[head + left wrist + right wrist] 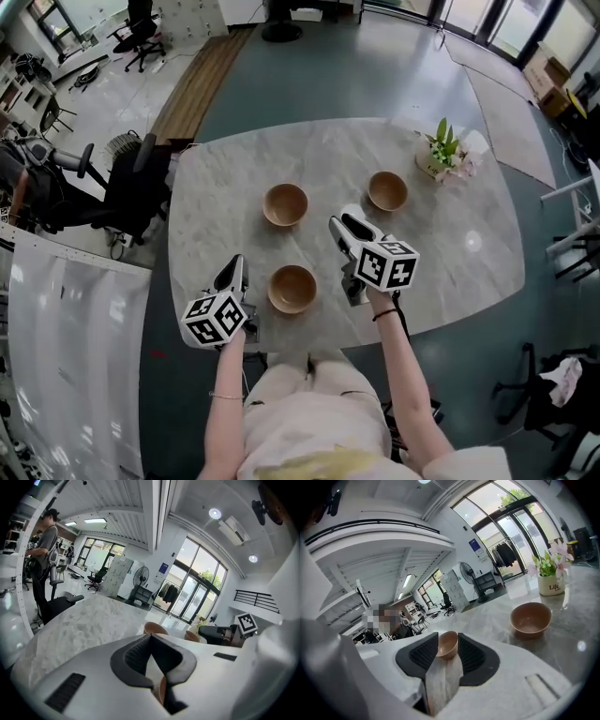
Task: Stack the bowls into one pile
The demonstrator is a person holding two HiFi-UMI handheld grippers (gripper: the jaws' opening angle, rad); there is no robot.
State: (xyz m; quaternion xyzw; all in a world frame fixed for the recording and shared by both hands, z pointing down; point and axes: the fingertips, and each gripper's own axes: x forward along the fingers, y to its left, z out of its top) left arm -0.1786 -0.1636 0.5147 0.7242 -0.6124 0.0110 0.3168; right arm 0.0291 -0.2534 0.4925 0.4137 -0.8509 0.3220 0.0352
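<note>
Three brown wooden bowls stand apart on the marble table [469,244]: one at mid-left [286,204], one at the right [387,190] and one near the front edge [292,289]. My left gripper [234,266] is just left of the near bowl, its jaws shut with the tips meeting and nothing held. My right gripper [339,223] hovers between the two far bowls, jaws a little apart and empty. In the right gripper view the mid-left bowl [447,644] shows at a distance through the gap, and the right bowl [530,618] sits ahead to the right. The left gripper [151,637] faces two bowls [154,628].
A small white pot with a flowering plant [444,155] stands at the table's far right, next to the right bowl. Office chairs [131,192] are beside the table's left edge. A person [44,550] stands beyond the table at the left.
</note>
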